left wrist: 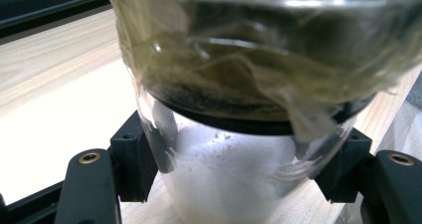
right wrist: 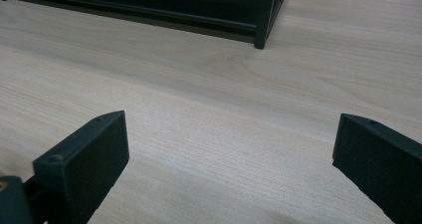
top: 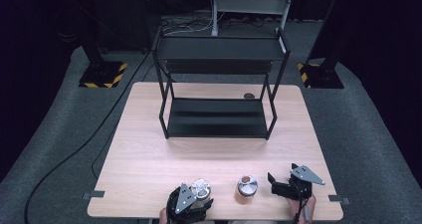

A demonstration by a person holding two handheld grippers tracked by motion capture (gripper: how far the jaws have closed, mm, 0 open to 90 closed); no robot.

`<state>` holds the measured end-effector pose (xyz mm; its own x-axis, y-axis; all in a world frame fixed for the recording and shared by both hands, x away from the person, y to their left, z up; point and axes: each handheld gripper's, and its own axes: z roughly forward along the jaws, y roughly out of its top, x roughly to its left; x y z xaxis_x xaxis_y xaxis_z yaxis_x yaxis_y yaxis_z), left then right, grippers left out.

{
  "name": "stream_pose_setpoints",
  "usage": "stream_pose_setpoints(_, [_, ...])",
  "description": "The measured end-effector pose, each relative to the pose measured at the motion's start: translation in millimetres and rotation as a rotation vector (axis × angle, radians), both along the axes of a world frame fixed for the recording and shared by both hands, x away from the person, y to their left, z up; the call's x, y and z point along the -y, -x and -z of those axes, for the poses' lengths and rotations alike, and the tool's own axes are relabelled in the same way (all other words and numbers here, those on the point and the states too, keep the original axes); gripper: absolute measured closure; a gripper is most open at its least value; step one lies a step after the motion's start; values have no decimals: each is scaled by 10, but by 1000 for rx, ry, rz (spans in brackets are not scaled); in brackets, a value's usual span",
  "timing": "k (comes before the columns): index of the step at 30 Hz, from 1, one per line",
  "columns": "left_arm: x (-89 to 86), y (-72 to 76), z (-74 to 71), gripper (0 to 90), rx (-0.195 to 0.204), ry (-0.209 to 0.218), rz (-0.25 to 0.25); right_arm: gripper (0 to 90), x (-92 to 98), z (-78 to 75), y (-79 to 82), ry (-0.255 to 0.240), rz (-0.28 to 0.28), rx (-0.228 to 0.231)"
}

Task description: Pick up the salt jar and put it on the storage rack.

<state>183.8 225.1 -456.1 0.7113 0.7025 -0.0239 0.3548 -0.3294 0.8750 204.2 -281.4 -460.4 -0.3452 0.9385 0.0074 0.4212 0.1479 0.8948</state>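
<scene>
Left claw [top: 196, 200] pinching a clear jar [top: 201, 188] at the worktop's [top: 149, 149] near edge. Right claw [top: 276, 184] spread wide, nothing between, just beside a second jar [top: 247, 186]. Black rack [top: 219, 117] well behind.

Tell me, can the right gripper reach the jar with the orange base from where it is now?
Probably yes. The right gripper is open, and bare table lies between it and the jar with the orange base beside it.

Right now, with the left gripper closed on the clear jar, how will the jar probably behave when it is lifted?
The clear jar looks smooth and glossy, so it may slip between the left gripper pads. It seems to be glass or hard plastic, probably stiff, perhaps fragile. White powder inside likely adds weight.
</scene>
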Motion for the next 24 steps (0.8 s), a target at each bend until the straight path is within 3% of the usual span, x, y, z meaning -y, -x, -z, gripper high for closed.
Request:
stream_pose_setpoints(10, [-127, -95, -119, 307, -20, -7, -4, 1, 5, 0, -2, -2, -2, -1])
stream_pose_setpoints(24, [-255, -186, -259, 307, -21, -49, -35, 1, 7, 1, 0, -3, -1, 0])
